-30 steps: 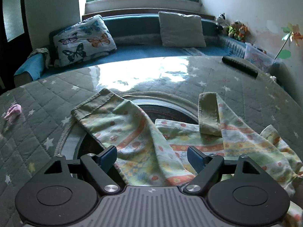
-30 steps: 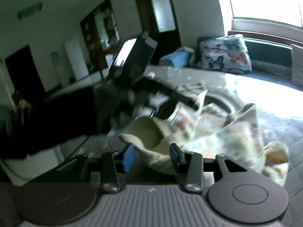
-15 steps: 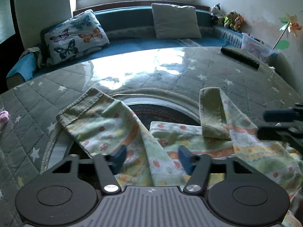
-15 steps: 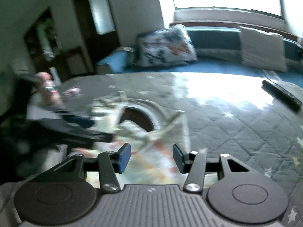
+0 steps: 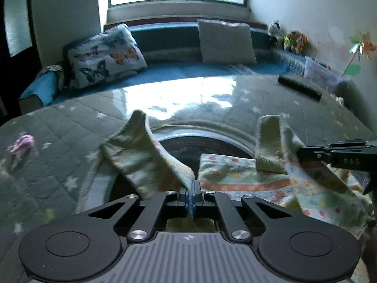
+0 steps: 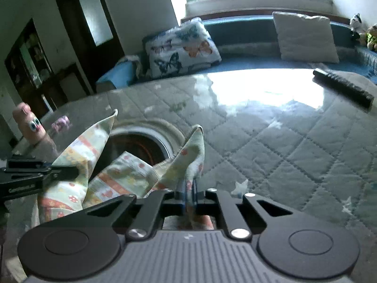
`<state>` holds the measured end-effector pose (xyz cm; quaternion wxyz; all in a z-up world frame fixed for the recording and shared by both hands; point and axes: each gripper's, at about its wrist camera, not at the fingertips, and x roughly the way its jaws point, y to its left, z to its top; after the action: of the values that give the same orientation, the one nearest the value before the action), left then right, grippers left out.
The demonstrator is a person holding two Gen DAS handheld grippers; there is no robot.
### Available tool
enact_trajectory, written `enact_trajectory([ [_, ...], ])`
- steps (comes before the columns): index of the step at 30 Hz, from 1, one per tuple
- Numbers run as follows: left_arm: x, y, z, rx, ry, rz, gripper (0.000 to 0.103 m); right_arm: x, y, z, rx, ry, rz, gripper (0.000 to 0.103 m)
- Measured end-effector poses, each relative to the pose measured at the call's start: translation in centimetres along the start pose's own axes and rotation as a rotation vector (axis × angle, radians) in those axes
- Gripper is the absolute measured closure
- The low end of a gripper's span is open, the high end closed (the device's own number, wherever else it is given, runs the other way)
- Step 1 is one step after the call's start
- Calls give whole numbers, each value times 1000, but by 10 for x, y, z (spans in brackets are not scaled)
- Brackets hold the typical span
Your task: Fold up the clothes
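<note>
Printed garment (image 5: 238,179) pinched by left gripper (image 5: 192,193) and right gripper (image 6: 187,197), both clamped.

My pale green cotton garment printed with orange bands and red dots (image 5: 247,179) lies rumpled across the quilted table's round opening, two ribbed cuffs lifted, its middle lying flat between them.

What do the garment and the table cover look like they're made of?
Garment: soft thin woven fabric, probably cotton, matte; it creases and droops from both shut grippers, left and right, with a ribbed-looking cuff. Table cover: quilted padded cloth with stitched diamonds and stars, apparently under a glossy clear layer, since window light glares off it.
</note>
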<state>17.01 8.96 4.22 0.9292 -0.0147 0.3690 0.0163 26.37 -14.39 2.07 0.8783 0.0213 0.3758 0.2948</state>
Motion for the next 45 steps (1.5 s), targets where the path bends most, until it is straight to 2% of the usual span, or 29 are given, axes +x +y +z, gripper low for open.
enact_trajectory([
  [6,-54,21,-23,-68,-55,30,100,-51,6,0,12,-102,5,99],
  [11,-93,38,-53,-131,-69,56,101,-109,4,-16,48,-198,-12,99],
  [17,-128,48,-90,-179,-53,85,101,-177,-12,-53,136,-289,-48,99],
  [25,-149,40,-131,-160,32,108,101,-229,-37,-122,277,-302,-145,99],
  [28,-148,39,-138,-148,69,106,100,-234,-51,-144,342,-263,-210,95],
  [29,-149,38,-140,-140,73,106,97,-236,-55,-151,363,-254,-233,95],
  [33,-159,36,-137,-108,51,110,95,-247,-70,-169,429,-251,-317,95],
  [35,-165,37,-133,-93,30,110,85,-252,-74,-170,426,-265,-341,94],
  [38,-172,34,-126,-71,-7,119,72,-248,-74,-159,390,-275,-333,94],
  [42,-168,33,-112,-70,-34,108,71,-227,-64,-138,326,-251,-270,92],
  [45,-154,30,-100,-69,-29,98,71,-200,-55,-122,284,-211,-206,87],
])
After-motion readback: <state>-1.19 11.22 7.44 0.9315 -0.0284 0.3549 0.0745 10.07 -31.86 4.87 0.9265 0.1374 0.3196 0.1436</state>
